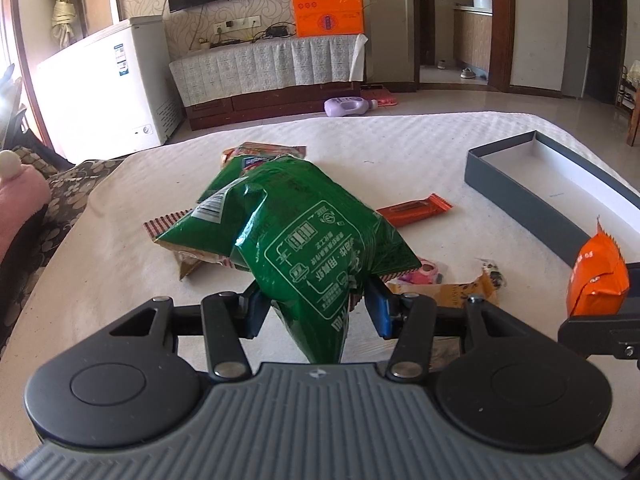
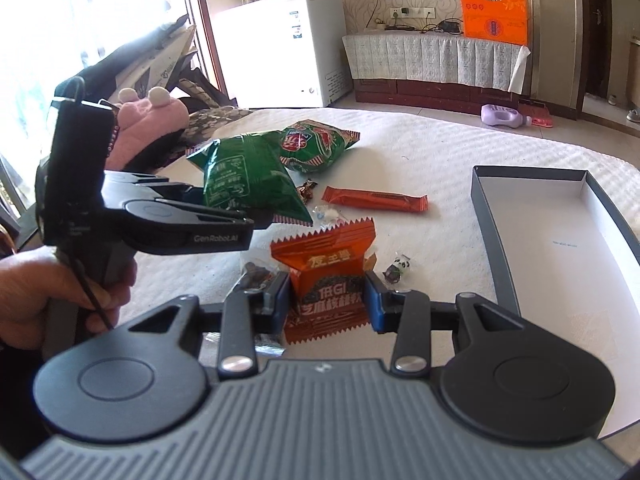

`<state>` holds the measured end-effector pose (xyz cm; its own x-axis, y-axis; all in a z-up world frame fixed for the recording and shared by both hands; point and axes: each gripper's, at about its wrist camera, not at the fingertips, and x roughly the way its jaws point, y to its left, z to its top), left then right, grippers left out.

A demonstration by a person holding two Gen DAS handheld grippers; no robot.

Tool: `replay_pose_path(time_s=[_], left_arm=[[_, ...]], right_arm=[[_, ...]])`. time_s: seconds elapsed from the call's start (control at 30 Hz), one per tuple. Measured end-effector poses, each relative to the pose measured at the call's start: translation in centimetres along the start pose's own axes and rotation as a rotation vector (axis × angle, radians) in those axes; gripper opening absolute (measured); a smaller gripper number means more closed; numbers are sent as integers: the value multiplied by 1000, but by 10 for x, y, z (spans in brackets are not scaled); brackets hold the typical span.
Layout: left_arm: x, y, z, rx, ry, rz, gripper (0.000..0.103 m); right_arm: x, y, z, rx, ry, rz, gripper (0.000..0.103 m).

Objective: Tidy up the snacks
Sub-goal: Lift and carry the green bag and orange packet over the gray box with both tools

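- Snacks lie scattered on the white table point(image 1: 120, 264): a second green bag point(image 2: 316, 142), an orange bar point(image 2: 374, 199) and small candies.
- Left gripper point(image 1: 316, 308) clamps a green snack bag point(image 1: 308, 240), lifted off the table.
- Right gripper point(image 2: 328, 300) pinches an orange packet point(image 2: 326, 280) above the table.
- Open grey box point(image 2: 486, 216) sits to the right, near the orange bar.

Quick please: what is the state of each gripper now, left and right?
Left gripper: closed on the green snack bag.
Right gripper: closed on the orange snack packet.
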<state>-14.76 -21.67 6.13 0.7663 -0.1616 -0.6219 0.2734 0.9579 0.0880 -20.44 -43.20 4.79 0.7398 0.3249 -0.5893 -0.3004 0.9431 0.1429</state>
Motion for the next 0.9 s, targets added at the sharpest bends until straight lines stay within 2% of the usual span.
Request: replay_pose_path(time_s=[0.37,0.5,0.9], left_arm=[[-5,-31,8,25,-8,-68,56],[-10,-44,11,71,-38,-68,56],[-22,-80,24,110,-97,-137,51]], right_arm=[[-21,-18,3,34,-46,-55,41],[-27,-29,4,63,-59,-79,41],[-42,-52,6,113,-108,-117,42]])
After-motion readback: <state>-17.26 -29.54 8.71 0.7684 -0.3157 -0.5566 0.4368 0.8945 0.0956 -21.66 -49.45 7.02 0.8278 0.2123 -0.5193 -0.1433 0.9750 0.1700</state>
